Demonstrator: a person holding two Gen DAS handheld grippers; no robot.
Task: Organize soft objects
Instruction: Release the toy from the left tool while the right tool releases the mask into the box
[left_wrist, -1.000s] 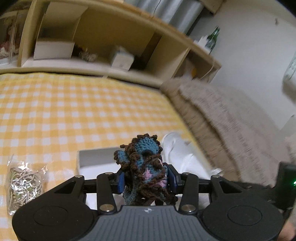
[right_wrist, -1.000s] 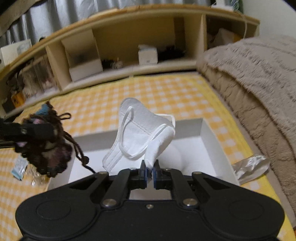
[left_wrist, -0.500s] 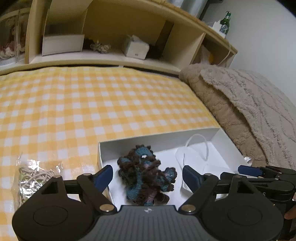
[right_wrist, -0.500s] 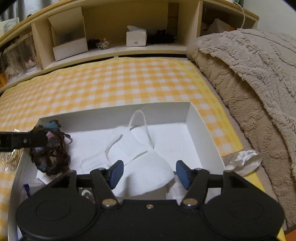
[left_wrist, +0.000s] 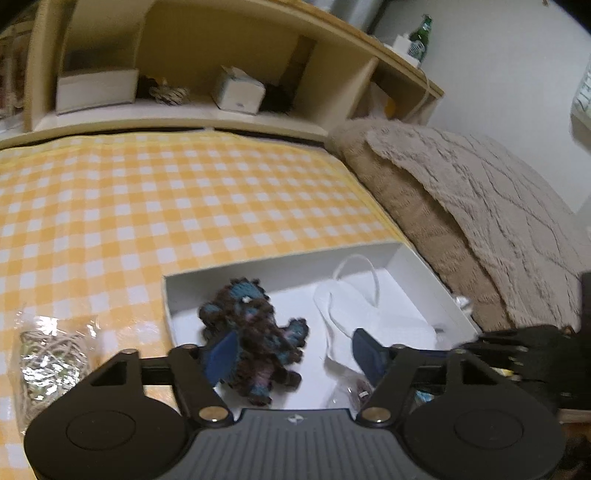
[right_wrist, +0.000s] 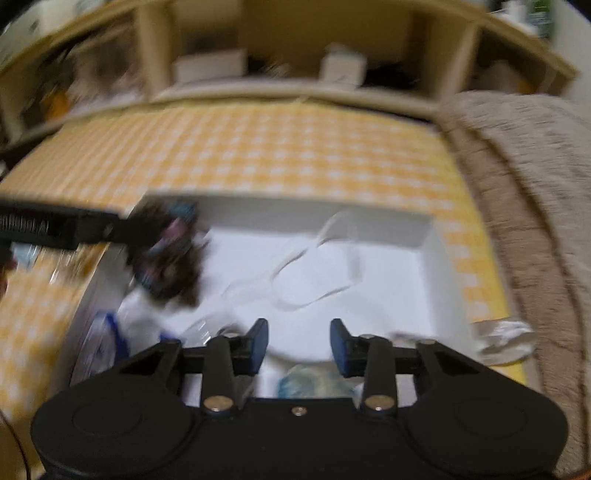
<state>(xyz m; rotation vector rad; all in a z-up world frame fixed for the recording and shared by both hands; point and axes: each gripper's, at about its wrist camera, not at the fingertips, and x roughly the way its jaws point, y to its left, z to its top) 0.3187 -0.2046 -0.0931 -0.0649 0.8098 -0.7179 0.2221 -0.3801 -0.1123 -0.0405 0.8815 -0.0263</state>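
Observation:
A white box (left_wrist: 280, 258) sits on the yellow checked cloth. In its left half lies a brown and blue crocheted toy (left_wrist: 255, 332). A white face mask (left_wrist: 369, 317) with ear loops lies in the right half. My left gripper (left_wrist: 293, 350) hovers over the toy. Its jaws are closing but wide apart, and the pads are not pressing on the toy. In the blurred right wrist view my right gripper (right_wrist: 299, 341) hangs over the mask (right_wrist: 314, 280), jaws closing with nothing between them. The toy (right_wrist: 170, 258) shows at the left of the box (right_wrist: 314, 206).
A clear bag of pale string (left_wrist: 48, 350) lies left of the box. Small packets (right_wrist: 314, 380) sit at the box's near end, and a crumpled silver wrapper (right_wrist: 506, 332) lies at its right. A beige blanket (left_wrist: 480, 203) borders the right, and wooden shelves (left_wrist: 221, 92) stand behind.
Both grippers opened: the left let go of the toy and the right let go of the mask, and both now lie in the box. The jaws have since narrowed.

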